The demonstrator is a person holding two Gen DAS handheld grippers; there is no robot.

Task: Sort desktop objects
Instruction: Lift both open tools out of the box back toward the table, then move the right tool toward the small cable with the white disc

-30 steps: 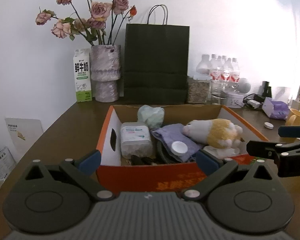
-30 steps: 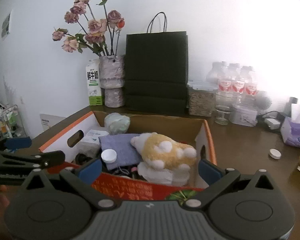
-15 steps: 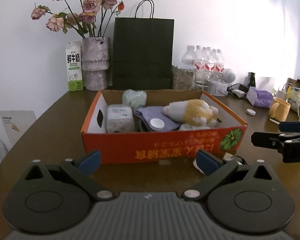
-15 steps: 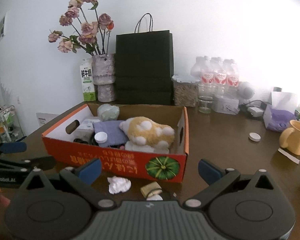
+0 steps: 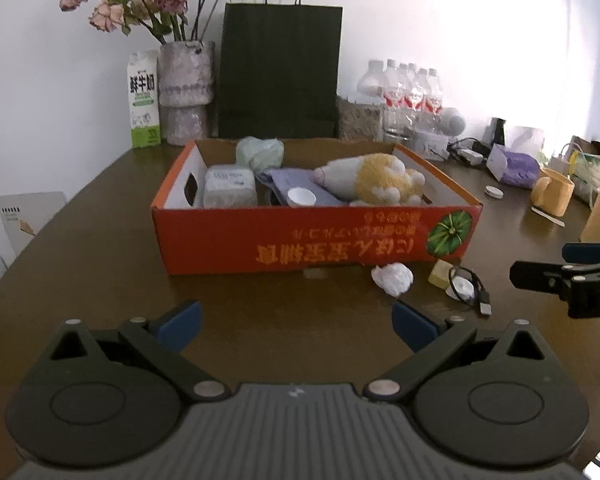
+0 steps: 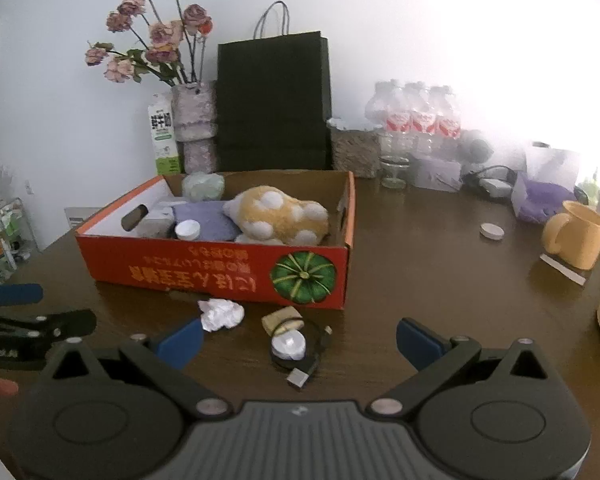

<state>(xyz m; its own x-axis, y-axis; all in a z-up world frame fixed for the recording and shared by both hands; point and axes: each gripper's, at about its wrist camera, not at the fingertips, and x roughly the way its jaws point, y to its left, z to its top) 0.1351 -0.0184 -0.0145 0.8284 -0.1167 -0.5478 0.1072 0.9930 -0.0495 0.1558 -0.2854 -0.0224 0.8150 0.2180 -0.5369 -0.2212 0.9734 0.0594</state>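
Both the left claw and the right claw are spread wide, holding nothing. Ahead of them on the counter sits the orange box, its printed characters upside down beside a green pumpkin picture. Crumpled paper lies just before the right claw. The far milk carton reads 鲜牛奶.

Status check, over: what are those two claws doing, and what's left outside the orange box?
Left gripper and right gripper open, empty. Crumpled paper, small block, coiled cable on table before orange box. Nothing blocking.
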